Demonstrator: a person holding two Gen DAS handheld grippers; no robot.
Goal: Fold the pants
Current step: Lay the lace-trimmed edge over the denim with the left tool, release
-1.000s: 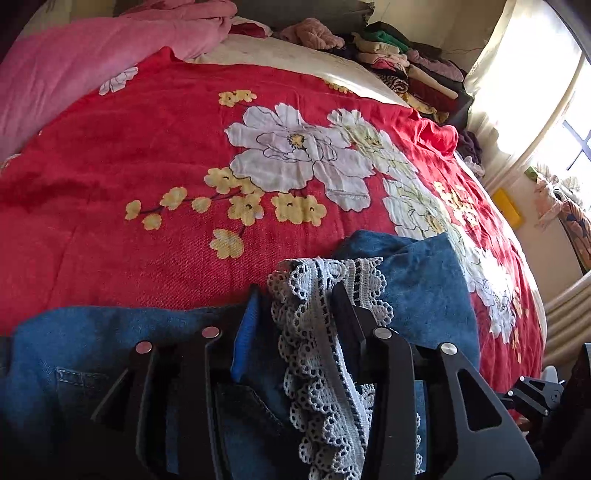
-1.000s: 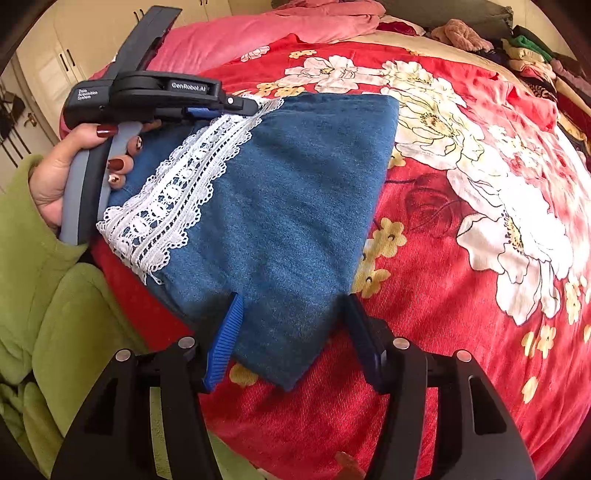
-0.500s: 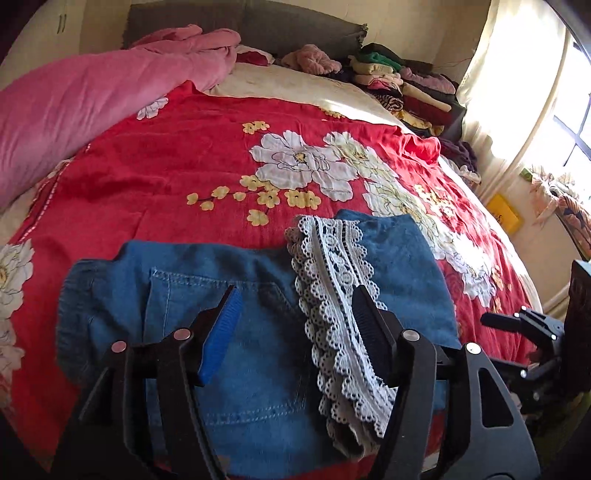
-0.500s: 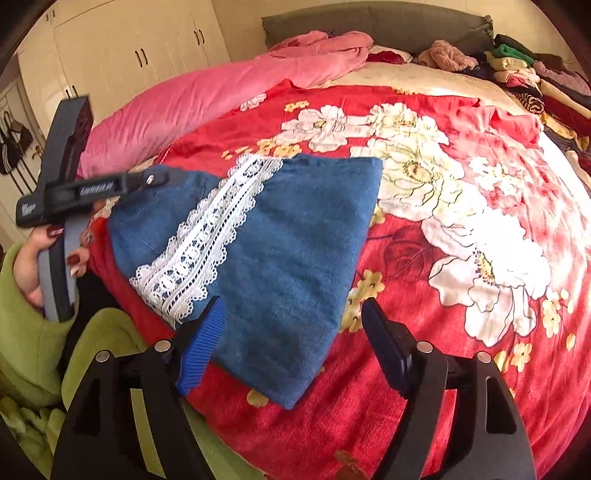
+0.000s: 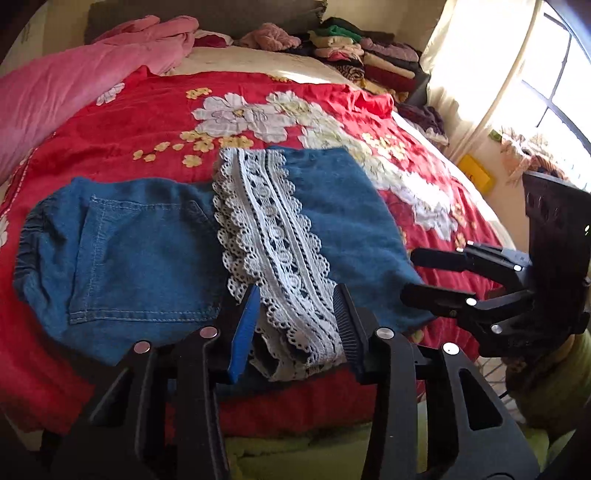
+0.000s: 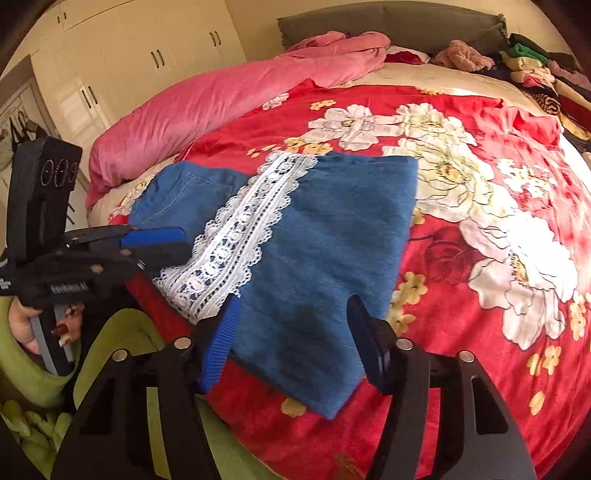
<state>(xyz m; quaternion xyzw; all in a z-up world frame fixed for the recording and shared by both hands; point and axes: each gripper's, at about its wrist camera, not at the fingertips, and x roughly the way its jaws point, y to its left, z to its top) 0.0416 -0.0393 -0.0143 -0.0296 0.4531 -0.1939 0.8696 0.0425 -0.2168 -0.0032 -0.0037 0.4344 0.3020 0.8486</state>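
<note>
1. Bed: red floral cover; far side piled w/ clothes, too jumbled to tell apart.
2. Pants: folded denim w/ lace trim, lying flat at bed's near edge, by you.
3. Your left gripper: jaws just closed in some, lace between them; pad contact unclear, can't tell grip. Body label blurred, unreadable.
4. Your right gripper: also narrowed, still released, straddling pants' corner.

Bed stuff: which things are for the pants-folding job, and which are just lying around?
For the job: blue denim pants, their white lace trim.
Just lying around: pink quilt, stacked clothes by the headboard, pink fuzzy bundle.
</note>
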